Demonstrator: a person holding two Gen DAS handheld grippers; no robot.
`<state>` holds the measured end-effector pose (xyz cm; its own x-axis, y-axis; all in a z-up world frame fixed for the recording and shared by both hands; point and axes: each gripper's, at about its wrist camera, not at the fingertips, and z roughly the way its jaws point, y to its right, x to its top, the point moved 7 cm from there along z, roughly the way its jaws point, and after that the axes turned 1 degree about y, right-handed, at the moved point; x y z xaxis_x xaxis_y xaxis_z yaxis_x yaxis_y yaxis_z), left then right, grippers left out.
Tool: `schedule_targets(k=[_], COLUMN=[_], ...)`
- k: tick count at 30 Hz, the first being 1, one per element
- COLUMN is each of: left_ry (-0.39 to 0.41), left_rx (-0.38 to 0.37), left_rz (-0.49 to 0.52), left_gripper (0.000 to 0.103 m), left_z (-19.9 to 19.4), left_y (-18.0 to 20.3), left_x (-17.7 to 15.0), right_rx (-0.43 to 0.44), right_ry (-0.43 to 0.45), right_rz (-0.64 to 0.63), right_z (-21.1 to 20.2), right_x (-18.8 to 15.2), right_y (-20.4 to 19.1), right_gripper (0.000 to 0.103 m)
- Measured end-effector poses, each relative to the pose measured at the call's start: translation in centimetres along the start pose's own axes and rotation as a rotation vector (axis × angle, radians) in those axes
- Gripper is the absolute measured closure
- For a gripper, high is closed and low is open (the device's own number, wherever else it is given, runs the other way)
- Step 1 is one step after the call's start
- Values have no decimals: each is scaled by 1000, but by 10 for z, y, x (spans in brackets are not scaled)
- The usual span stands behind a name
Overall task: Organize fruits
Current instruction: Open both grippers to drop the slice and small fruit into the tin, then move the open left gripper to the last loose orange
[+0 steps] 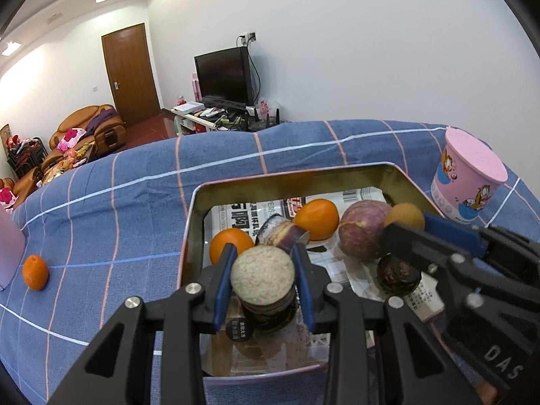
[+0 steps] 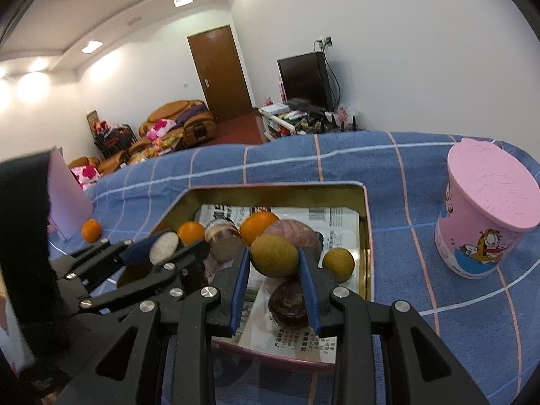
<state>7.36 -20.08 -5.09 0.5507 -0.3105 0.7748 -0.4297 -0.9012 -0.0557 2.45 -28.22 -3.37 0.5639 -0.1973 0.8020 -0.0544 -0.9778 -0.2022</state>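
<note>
Two grippers hang over the open tin (image 1: 189, 236) on the blue checked cloth (image 1: 118, 202), each clamped on one piece of fruit, which suggests both are about to be set down among those already inside. The left gripper (image 1: 263, 270) pinches a dark, stubby cylindrical piece (image 1: 262, 276) between its blue pads, across its sides; its pale cut end faces up toward the camera, so its long axis runs roughly upright, tilted a little toward the lens. The right gripper (image 2: 274, 266) squeezes a round olive-brown fruit (image 2: 274, 253) at its widest part; being nearly a ball, it has no clear axis. Both grips hold the fruit above the newspaper (image 2: 341, 229) lining the tin, where two oranges (image 1: 316, 218), a large purple-skinned fruit (image 1: 362, 227), a second brown ball (image 2: 338, 260) and a dark wrinkled fruit (image 2: 288, 307) already lie. One small orange (image 1: 34, 271) sits alone on the cloth well left of the tin, probably still to be gathered. What the dark cylinder actually is I cannot tell. A pink lidded tub (image 2: 486, 216) stands right of the tin.
</note>
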Motion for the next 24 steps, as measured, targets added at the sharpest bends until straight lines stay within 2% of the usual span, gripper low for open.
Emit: schedule_targets(k=[4,6,8,10,12,13,14,16,19,24], left_ry=[-3,-8,-8,-3,1,4,13,37,53,84], left_rx=[0,1,2,8,14,18,20,9,30,52], left_rz=[4,2,1,1,3,1,-4,-13,-18,-13], left_gripper=[68,68,66,63,51,37,27,22,4,3], left_z=[1,1,2,1,0,-1,-3,-9,-17,-30], left_y=[1,2,2,1,1,0,0,-1,-3,-9], left_x=[1,0,0,1,0,0,0,2,2,4], right_rx=[-18,-18,-14,-8,-14,-23,-29,-35,-65,-123], right_ry=[27,36,42,50,65,74,82,93,116,162], right_rz=[5,23,38,43,38,33,31,33,28,-16], right_z=[-5,-7,-8,-9,-12,-13,-14,-16,-20,-29], right_x=[3,4,5,6,8,9,9,10,10,10], right_y=[3,5,7,7,7,7,7,8,11,8], right_gripper=[70,66,45,40,40,40,40,40,40,40])
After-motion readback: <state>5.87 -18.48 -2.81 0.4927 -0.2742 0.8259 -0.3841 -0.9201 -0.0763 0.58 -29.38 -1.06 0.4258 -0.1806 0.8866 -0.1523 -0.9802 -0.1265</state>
